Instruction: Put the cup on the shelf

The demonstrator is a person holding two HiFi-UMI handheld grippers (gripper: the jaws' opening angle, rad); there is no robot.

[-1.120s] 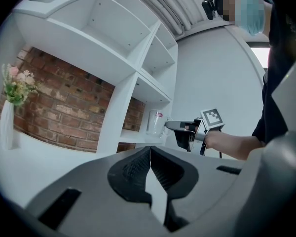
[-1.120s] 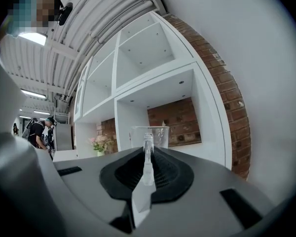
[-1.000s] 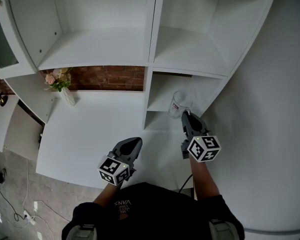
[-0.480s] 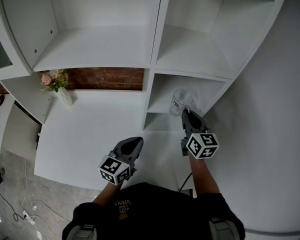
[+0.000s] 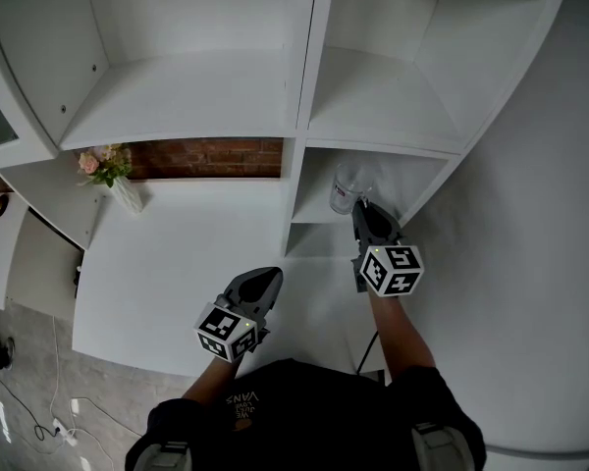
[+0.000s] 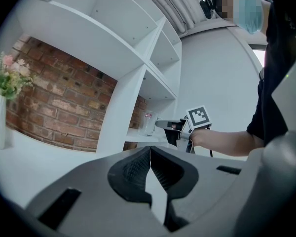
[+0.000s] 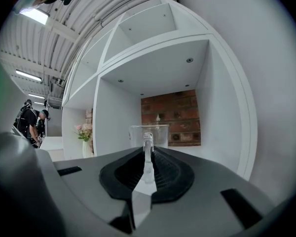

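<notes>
**Right jaws hold the cup by its handle in the low shelf box**

The right gripper [image 7: 147, 158] has its jaws shut tight on the thin handle of the clear cup [image 7: 149, 134]; the body of the cup stands upright just past the tips of those jaws. The cup is inside the low box of the white shelf [image 5: 424, 175], with a white wall on each side of the jaws and a brick wall [image 7: 170, 117] far behind the cup. From the left gripper's view the cup looks to be right at the shelf board, but I cannot tell if its bottom touches the board.

The left gripper [image 6: 150, 168] has its jaws pressed together with nothing between them; it hangs over the white table [image 5: 182, 263], well apart from the cup, which sits ahead and to the right of these jaws. Far to the left of the left jaws a white vase of pink flowers [image 5: 115, 171] stands on the table, next to the bricks.
</notes>
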